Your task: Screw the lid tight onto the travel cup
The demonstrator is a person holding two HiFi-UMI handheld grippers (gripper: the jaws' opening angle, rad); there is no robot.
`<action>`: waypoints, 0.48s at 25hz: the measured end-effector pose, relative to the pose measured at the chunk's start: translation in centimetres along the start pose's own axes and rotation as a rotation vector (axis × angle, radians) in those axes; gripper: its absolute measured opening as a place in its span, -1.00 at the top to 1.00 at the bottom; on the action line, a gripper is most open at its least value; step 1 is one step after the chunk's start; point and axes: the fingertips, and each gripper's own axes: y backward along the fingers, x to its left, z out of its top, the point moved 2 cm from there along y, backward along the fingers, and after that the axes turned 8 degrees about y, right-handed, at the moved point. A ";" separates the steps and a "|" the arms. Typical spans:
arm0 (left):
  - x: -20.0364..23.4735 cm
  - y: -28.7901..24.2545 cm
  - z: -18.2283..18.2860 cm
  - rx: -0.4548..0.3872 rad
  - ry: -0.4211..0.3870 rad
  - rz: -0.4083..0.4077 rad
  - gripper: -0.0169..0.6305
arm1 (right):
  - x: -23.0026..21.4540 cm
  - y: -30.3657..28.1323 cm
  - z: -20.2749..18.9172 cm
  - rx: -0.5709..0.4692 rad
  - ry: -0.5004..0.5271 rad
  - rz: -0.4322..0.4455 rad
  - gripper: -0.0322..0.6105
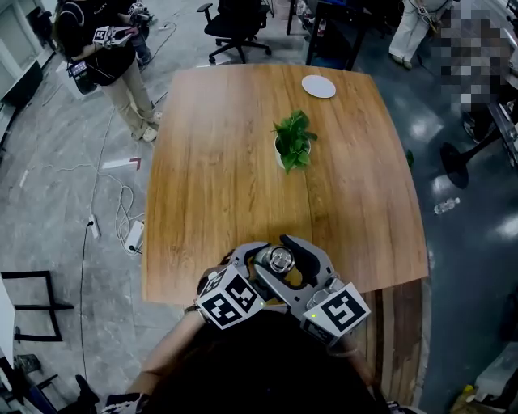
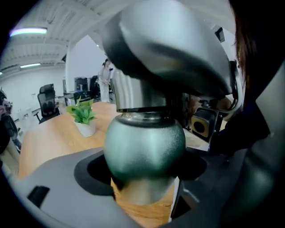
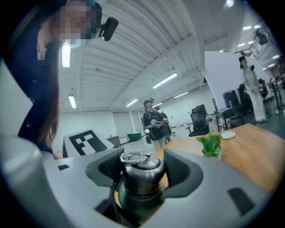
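Two tools: left tool (image 2: 144, 173) and right tool (image 3: 142, 178). Two marker cubes, one per tool: left cube (image 1: 229, 297), right cube (image 1: 340, 310). One travel cup (image 2: 144, 144). One lid (image 3: 141, 165). One wooden surface (image 1: 218, 162). On it, one potted plant (image 1: 293, 144) and one white plate (image 1: 318, 86). On the floor, one black office chair (image 1: 235, 24) clearly made out and one clear bottle (image 1: 447, 205). At least two standing people: first person (image 1: 105, 57) at far left, second person (image 1: 409, 32) at far right.
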 end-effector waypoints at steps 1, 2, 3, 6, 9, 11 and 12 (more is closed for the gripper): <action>-0.1 0.0 0.0 -0.009 -0.002 -0.016 -0.23 | 0.1 0.0 0.3 -0.019 -0.016 0.030 0.08; -0.4 0.0 0.0 -0.021 -0.008 -0.064 -0.23 | 0.4 0.1 0.5 -0.025 -0.026 0.071 0.07; -0.9 0.3 0.0 -0.032 -0.019 -0.133 -0.23 | 0.7 0.4 0.5 -0.016 -0.026 0.113 0.04; -2.7 1.3 -0.3 -0.036 -0.052 -0.350 -0.23 | 1.7 1.1 0.3 0.025 0.008 0.225 0.01; -3.4 1.5 -0.3 -0.023 -0.047 -0.425 -0.23 | 2.0 1.2 0.2 0.032 0.038 0.257 0.01; -2.8 1.0 0.0 -0.018 -0.025 -0.342 -0.23 | 1.5 0.8 0.2 0.031 0.078 0.186 0.02; -2.2 0.7 0.2 -0.017 -0.010 -0.272 -0.23 | 1.1 0.6 0.2 0.034 0.097 0.126 0.02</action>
